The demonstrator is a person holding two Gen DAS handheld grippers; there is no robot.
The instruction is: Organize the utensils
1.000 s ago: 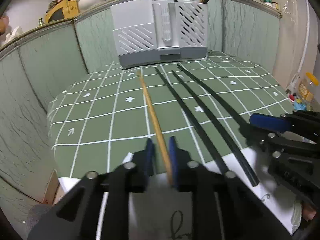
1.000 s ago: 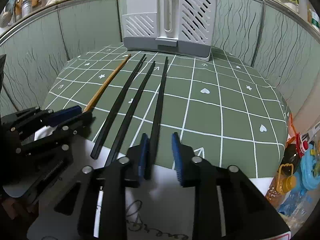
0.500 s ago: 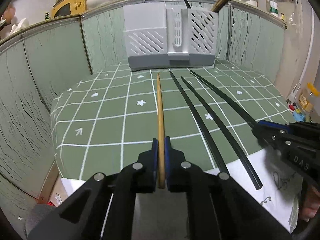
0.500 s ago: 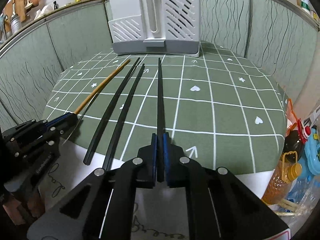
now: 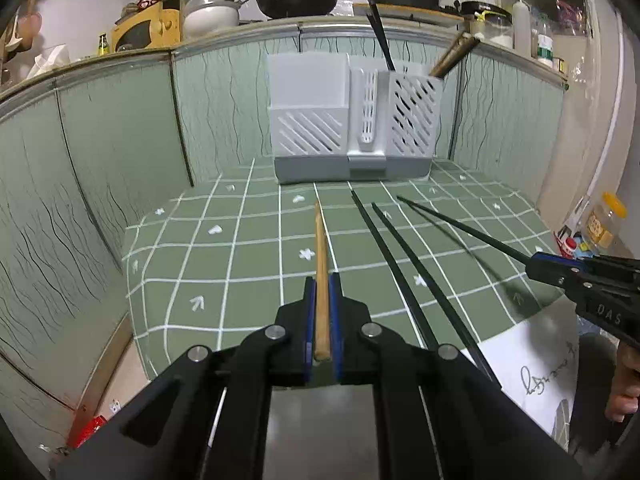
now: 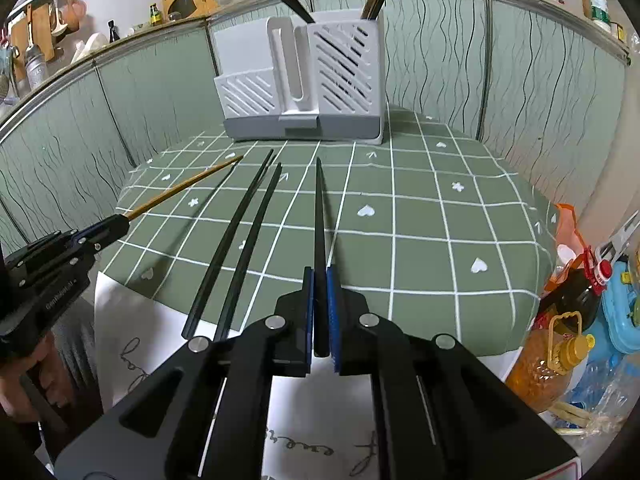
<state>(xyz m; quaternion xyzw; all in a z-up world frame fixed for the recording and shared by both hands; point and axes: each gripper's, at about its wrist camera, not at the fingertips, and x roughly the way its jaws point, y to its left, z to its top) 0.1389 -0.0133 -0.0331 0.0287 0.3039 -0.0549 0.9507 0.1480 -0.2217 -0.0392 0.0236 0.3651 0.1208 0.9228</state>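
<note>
**Each gripper clamped on one chopstick, two black ones on the cloth**

The left gripper point(image 5: 321, 312) has its blue-padded jaws closed tight on the thick end of a wooden chopstick point(image 5: 320, 248), which runs straight ahead from the pads with its tip aimed toward the rack. The right gripper point(image 6: 319, 312) is pinched the same way on the butt of a black chopstick point(image 6: 319, 216); seen from the left wrist camera, that stick stands clear of the table, slanting above its own shadow.

Between the two held sticks lies a pair of black chopsticks point(image 6: 240, 240), side by side and nearly parallel on the green checked tablecloth point(image 6: 432, 248), their near ends reaching over a white sheet of paper point(image 6: 120, 320) with handwriting at the table's near edge.

At the far side of the cloth stands a grey-and-white utensil rack point(image 5: 352, 120) with slotted walls. Its lower left compartment point(image 5: 308, 132) shows nothing rising out of it. The taller right compartment point(image 6: 344, 68) holds dark chopsticks point(image 5: 380, 40) leaning left and brownish wooden ones point(image 5: 454, 56) leaning right, their tops sticking out above the rim. A narrow slotted section sits between the two.

Green patterned panels wall the table in. Off its right edge stand oil bottles point(image 6: 560, 344); a person's hand point(image 6: 24, 376) grips the left tool's handle.
</note>
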